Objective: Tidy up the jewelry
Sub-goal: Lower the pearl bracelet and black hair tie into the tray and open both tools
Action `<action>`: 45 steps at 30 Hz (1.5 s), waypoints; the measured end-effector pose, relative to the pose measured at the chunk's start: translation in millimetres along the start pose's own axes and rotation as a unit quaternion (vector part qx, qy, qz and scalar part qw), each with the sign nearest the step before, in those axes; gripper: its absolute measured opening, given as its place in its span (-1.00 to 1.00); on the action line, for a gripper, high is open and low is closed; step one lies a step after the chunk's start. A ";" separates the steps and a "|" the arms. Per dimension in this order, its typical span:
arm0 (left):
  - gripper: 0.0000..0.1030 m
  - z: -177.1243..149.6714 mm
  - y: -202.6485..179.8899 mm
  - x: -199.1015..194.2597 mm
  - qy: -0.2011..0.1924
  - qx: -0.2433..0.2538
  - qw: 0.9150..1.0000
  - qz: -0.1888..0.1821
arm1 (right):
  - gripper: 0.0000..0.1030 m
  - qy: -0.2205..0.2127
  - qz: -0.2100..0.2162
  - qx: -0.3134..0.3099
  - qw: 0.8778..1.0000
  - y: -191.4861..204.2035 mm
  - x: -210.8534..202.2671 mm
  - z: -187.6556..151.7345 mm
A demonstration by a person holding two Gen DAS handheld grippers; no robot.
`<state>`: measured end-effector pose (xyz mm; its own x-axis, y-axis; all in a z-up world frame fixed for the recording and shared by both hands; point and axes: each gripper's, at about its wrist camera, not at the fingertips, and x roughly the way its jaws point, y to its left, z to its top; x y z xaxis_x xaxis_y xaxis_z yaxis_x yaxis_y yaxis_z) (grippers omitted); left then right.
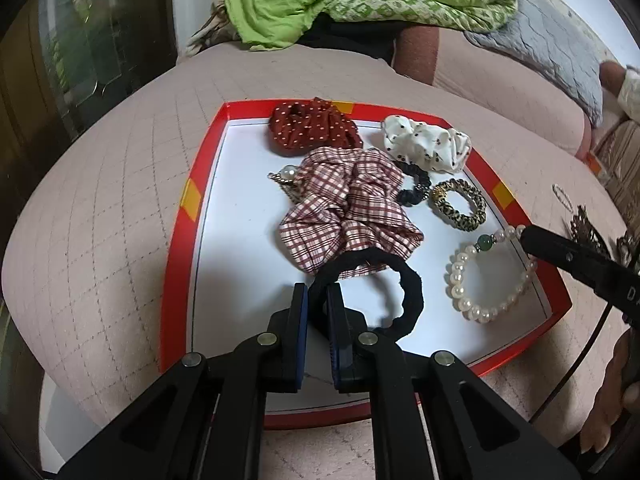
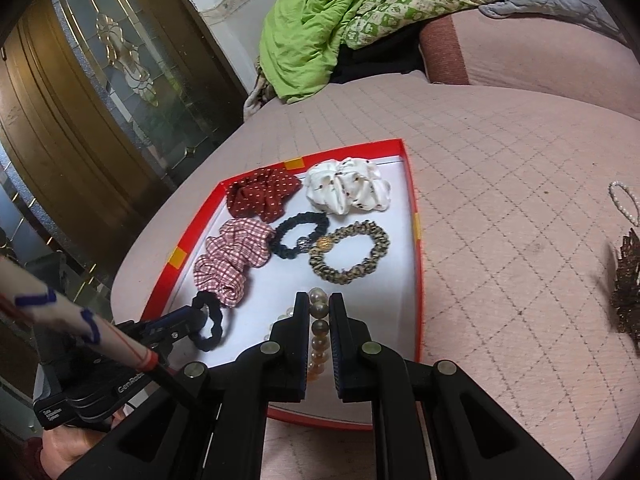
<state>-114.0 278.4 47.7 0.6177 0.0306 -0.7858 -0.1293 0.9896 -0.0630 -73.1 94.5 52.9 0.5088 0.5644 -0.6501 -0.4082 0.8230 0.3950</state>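
Left gripper (image 1: 318,298) pinches soft, limp black hair tie (image 1: 404,300); right gripper (image 2: 319,312) pinches pearl bracelet (image 1: 472,280), slippery: grip across 1 bead.

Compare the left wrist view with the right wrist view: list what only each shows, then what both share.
Only the left wrist view: a pearl-topped gold clip beside the red plaid fabric scrunchie.

Only the right wrist view: the brown glass-panelled door.

Both: the red-rimmed white tray, the left claw shut on the black elastic hair tie, and the white pearl bracelet between the right claw fingers.
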 end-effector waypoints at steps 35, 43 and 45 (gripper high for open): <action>-0.83 6.0 -15.4 6.5 0.011 0.039 0.999 0.006 | -0.79 0.036 -0.050 -0.014 0.998 -2.7 26.8 -3.1; -0.81 4.1 -9.3 4.8 0.014 0.033 0.999 0.004 | -0.79 0.040 -0.051 -0.013 0.998 -2.0 25.9 -4.4; -0.79 4.1 -9.2 5.2 0.013 0.033 0.999 0.005 | -0.79 0.040 -0.052 -0.013 0.998 -1.7 25.9 -4.5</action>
<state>-106.4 270.0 46.7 0.5958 0.0371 -0.8023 -0.0835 0.9964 -0.0159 -62.7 107.4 32.6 0.4873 0.4678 -0.7373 -0.3757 0.8746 0.3066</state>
